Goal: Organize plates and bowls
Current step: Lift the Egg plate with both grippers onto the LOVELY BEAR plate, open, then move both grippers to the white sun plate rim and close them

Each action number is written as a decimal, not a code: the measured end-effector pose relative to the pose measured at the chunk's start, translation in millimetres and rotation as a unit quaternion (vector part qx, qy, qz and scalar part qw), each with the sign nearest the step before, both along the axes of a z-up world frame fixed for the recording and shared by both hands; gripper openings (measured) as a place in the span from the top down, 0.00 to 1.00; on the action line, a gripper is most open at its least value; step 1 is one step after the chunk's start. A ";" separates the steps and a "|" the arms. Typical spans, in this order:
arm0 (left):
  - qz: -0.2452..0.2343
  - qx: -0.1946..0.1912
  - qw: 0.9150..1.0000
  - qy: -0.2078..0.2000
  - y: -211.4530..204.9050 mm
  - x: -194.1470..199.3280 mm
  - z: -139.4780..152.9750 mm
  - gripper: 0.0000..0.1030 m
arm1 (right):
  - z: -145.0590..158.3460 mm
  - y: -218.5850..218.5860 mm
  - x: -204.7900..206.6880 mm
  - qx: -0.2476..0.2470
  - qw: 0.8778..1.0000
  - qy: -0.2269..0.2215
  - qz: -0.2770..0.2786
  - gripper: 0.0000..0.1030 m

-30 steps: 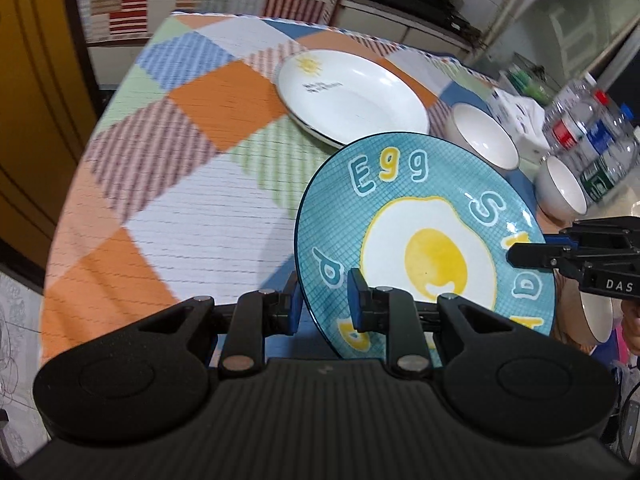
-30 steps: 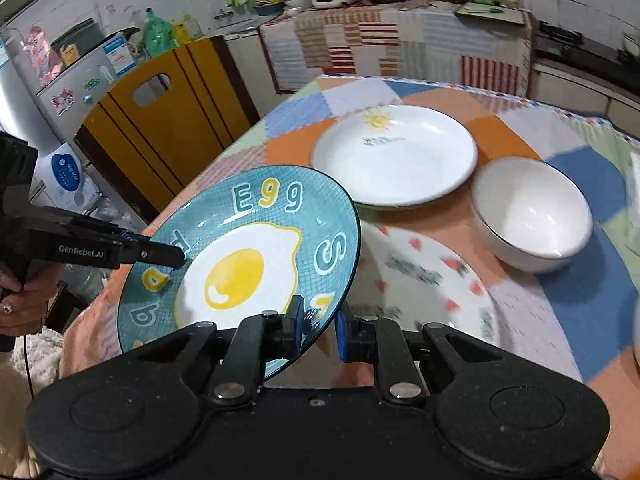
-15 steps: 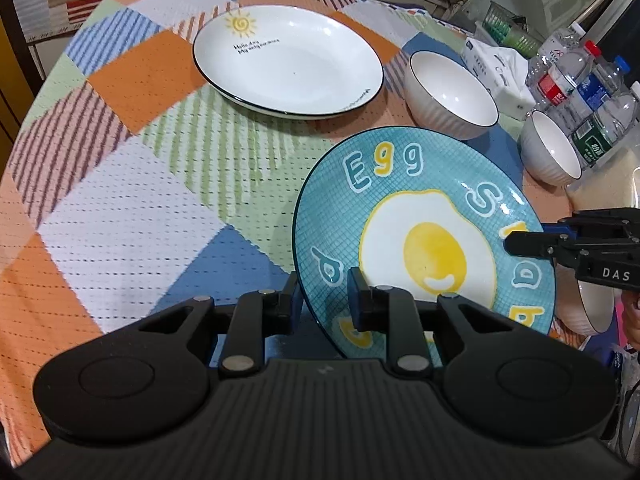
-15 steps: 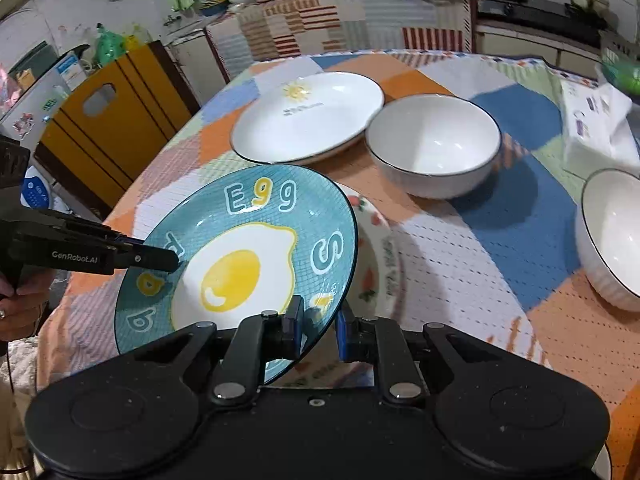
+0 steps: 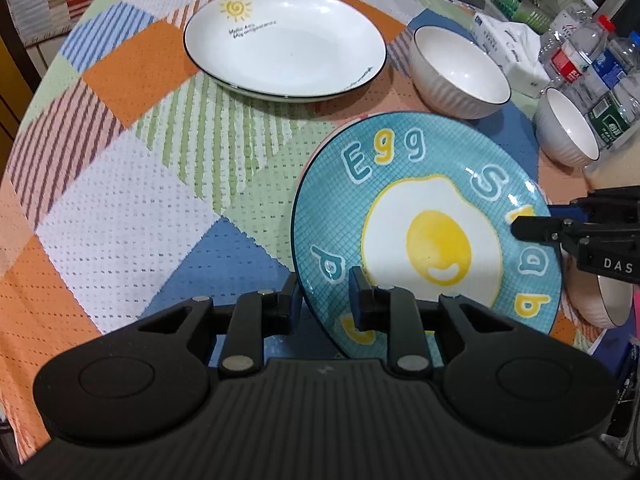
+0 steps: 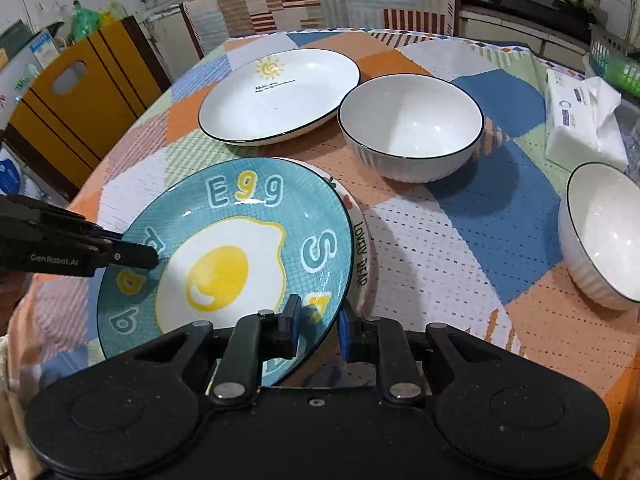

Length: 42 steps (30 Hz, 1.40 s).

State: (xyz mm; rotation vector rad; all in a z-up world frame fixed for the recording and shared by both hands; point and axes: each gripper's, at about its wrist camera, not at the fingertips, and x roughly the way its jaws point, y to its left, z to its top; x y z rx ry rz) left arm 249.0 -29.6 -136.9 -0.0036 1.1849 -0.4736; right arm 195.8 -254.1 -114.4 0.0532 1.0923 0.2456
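Both grippers are shut on the rim of a teal egg plate [image 5: 432, 220] [image 6: 224, 264], one on each side. My left gripper [image 5: 322, 298] pinches its near-left rim; my right gripper [image 6: 314, 328] pinches the opposite rim. The plate sits low over a white strawberry-pattern plate [image 6: 362, 256] whose edge shows beneath it. A white sun plate [image 5: 286, 42] [image 6: 280, 94] lies beyond. A white bowl [image 5: 460, 72] [image 6: 412, 132] stands beside it, and a second bowl [image 5: 568, 128] [image 6: 604, 236] farther right.
A patchwork tablecloth [image 5: 120, 180] covers the table. A tissue pack [image 6: 580, 120] and water bottles [image 5: 592, 60] stand at the far right edge. A third bowl [image 5: 600, 300] shows under the right gripper. A yellow chair [image 6: 80, 92] stands left of the table.
Both grippers have moved forward and lowered the egg plate, still held on both sides, so it now sits over the strawberry plate. The bowls and sun plate have not moved.
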 end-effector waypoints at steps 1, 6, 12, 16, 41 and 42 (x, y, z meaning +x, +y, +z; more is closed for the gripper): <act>0.002 -0.002 1.000 0.004 -0.1 0.5 -0.7 0.78 | 0.8 2.4 0.7 -0.009 1.000 0.002 -0.001 0.77; -0.003 0.022 1.000 -0.005 -9.0 -3.1 -0.1 0.79 | 3.4 16.4 1.9 -0.068 0.998 0.006 -0.004 0.74; -0.009 0.035 0.999 -0.014 -11.4 -5.1 0.6 0.79 | -6.1 25.5 1.2 -0.120 0.993 0.005 -0.007 0.72; -0.008 0.029 1.000 -0.006 -8.8 -2.6 1.4 0.79 | -10.4 40.1 -2.0 -0.168 0.985 -0.015 0.015 0.70; 0.028 0.031 0.994 -0.100 61.8 69.3 66.1 0.60 | 35.8 61.8 70.0 0.043 0.993 -0.103 -0.046 0.55; 0.033 0.030 0.993 -0.106 63.6 76.4 64.6 0.60 | 29.4 62.3 78.5 0.048 0.992 -0.101 -0.054 0.55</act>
